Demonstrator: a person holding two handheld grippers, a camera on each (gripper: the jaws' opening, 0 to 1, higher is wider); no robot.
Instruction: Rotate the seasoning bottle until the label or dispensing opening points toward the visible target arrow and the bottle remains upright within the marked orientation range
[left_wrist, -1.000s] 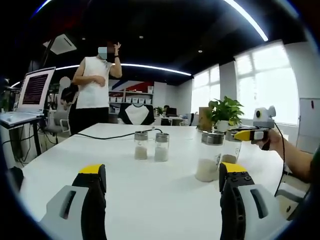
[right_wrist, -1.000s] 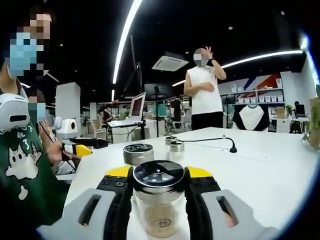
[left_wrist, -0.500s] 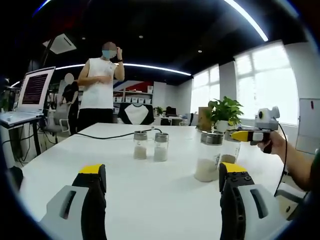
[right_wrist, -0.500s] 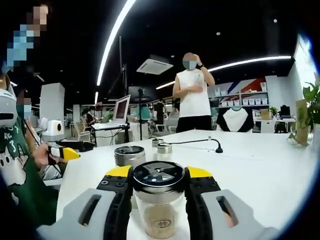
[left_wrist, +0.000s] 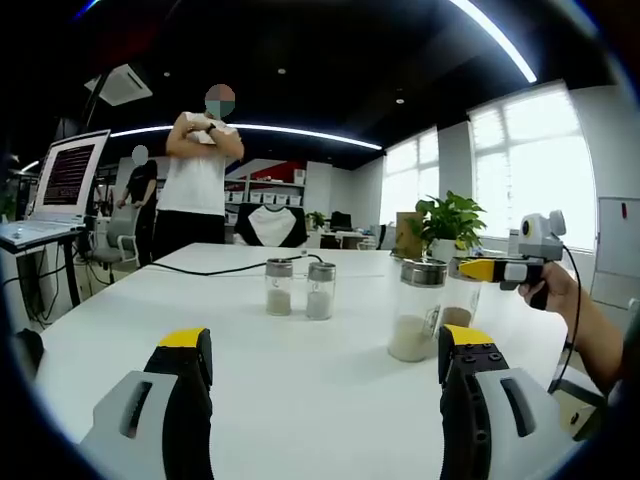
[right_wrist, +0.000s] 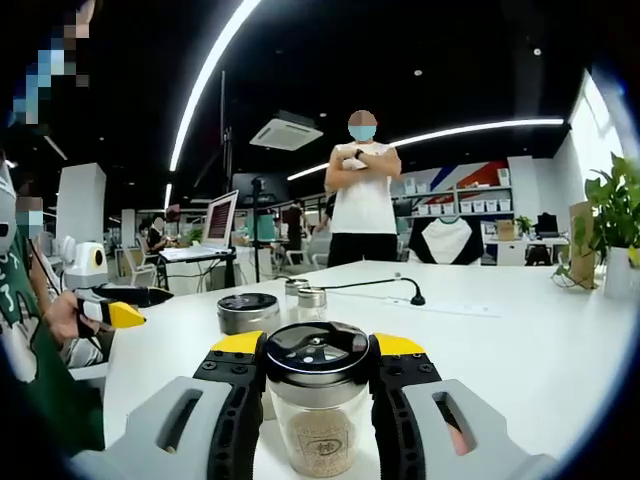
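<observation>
While the room behind is a wide open-plan office with dark ceiling and long light strips, the main thing is the white table (left_wrist: 300, 340), which carries everything else. Beyond the table's far edge stands a person in a white sleeveless top (left_wrist: 200, 180), arms now crossed on the chest; half a second ago one hand was raised to the head. A laptop (left_wrist: 68, 178) sits on a stand off the table's far left corner, and a potted plant (left_wrist: 452, 222) stands near its far right side. A black cable (left_wrist: 215, 270) trails across the far part of the table.

On the table, the large jar (left_wrist: 413, 325) of white powder stands upright just beside the seasoning bottle (right_wrist: 318, 410), which the right gripper (right_wrist: 318, 395) clamps by the neck between its jaws; its label looks to face the camera, though the print is too small to read. Two small shakers (left_wrist: 297, 288) stand together toward the table's middle. The left gripper (left_wrist: 325, 400) hovers over the near table, jaws wide apart and holding nothing. Both views have shifted slightly since before.
</observation>
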